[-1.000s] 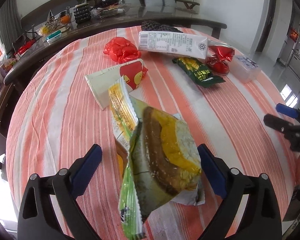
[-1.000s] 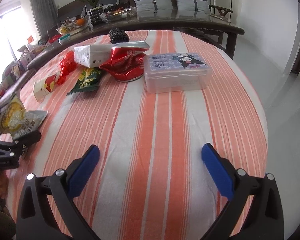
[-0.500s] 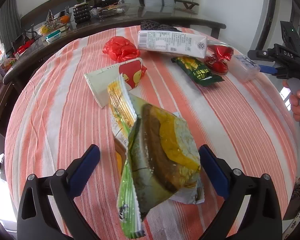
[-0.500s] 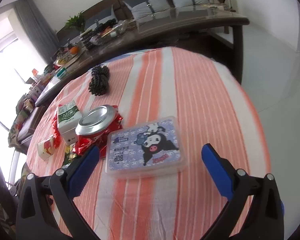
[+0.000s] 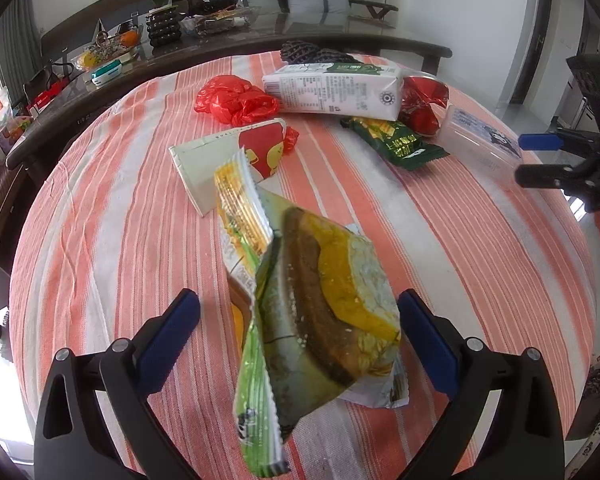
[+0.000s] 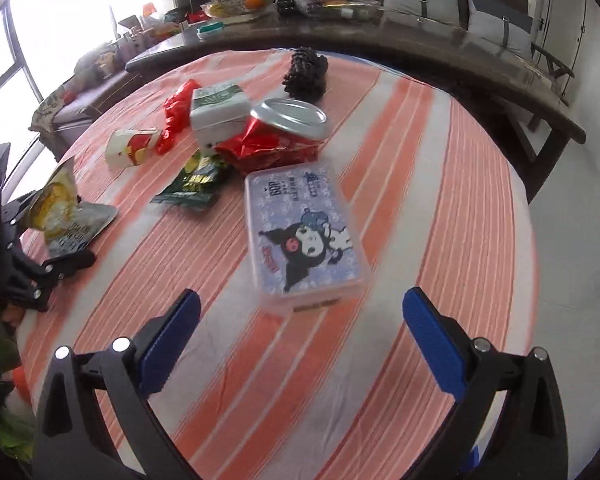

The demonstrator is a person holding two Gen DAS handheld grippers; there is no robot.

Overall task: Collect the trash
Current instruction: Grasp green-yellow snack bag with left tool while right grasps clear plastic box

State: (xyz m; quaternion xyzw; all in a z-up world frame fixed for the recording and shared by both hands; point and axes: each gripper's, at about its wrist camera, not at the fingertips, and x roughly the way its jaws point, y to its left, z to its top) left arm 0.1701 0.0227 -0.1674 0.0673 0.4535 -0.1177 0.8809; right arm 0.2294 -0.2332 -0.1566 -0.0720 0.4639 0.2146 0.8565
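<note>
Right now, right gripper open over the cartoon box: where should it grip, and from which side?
Probably from above, across the short width of the clear lidded box. It lies flat on the striped tablecloth, long axis pointing away from the right gripper, and both long side walls are clear of neighbours. Avoid its far end: the crushed red can sits close there.

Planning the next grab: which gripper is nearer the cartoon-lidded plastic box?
Right. The right gripper hovers open just short of the plastic box; the left gripper straddles a snack wrapper across the table.
</note>
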